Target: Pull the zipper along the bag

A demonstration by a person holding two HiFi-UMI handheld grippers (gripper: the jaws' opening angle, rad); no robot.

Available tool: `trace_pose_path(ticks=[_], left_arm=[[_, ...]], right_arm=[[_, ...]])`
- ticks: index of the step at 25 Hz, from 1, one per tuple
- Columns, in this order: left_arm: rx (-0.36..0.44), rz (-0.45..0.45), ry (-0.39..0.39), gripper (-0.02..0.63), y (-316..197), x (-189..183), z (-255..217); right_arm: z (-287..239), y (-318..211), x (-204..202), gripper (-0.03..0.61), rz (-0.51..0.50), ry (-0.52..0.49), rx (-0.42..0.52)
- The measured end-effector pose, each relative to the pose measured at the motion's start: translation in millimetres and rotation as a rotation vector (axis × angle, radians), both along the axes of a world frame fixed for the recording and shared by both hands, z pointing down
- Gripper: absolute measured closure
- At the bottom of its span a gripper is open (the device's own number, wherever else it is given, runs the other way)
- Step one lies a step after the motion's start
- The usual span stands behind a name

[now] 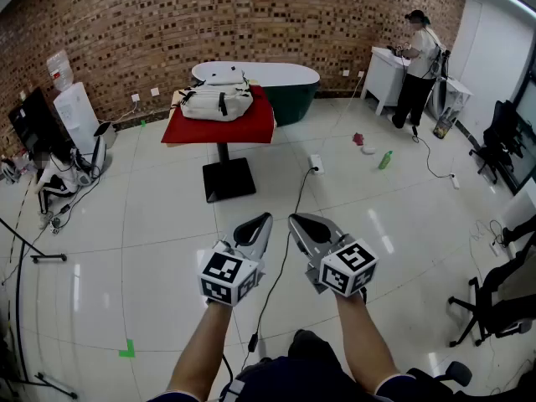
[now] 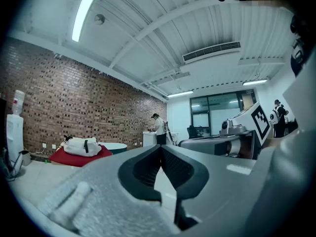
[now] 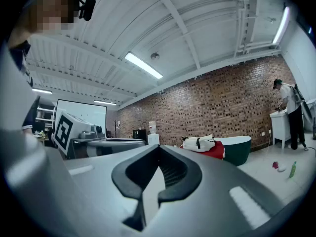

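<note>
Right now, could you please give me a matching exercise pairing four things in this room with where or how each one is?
Things:
1 bag
2 bathtub
3 green bottle
4 left gripper

Places or states:
A lying on the floor, towards the right
B on the red table
C behind that table, by the brick wall
D shut and empty, far from the bag

Pairs: 1-B, 2-C, 3-A, 4-D
</note>
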State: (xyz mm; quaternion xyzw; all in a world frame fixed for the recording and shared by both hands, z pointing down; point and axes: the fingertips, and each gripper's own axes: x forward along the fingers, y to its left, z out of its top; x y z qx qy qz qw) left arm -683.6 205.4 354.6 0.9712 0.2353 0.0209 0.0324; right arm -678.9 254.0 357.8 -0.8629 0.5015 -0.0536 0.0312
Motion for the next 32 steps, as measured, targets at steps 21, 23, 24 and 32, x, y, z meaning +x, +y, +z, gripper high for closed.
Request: trace_pose_path(ticks=[21,23,24,32], left_arm=[[0.008,-0.258,-0.003,0.611,-59.6,349.8,23.9],[0.007,-0.269,-0.012,0.611,-68.6,375.7,23.9],[0.006,-0.273,-0.015,0.611,-73.2,389.1,24.3],[0.011,-0.287,-0.023,0.611,-123.4,511.0,43.7]], right_arm=[[7.0,-34.5,367.7,0.574,-0.156,-0.024,0.035],[2.6,-44.6,396.8,0.574,-0.168,-0.014,0.033],[1.3,-49.8,411.2,0.574,-0.174,-0.011,0.032],[18.2,-102.3,536.2,0.574,-0.205,0.004,-0.003]])
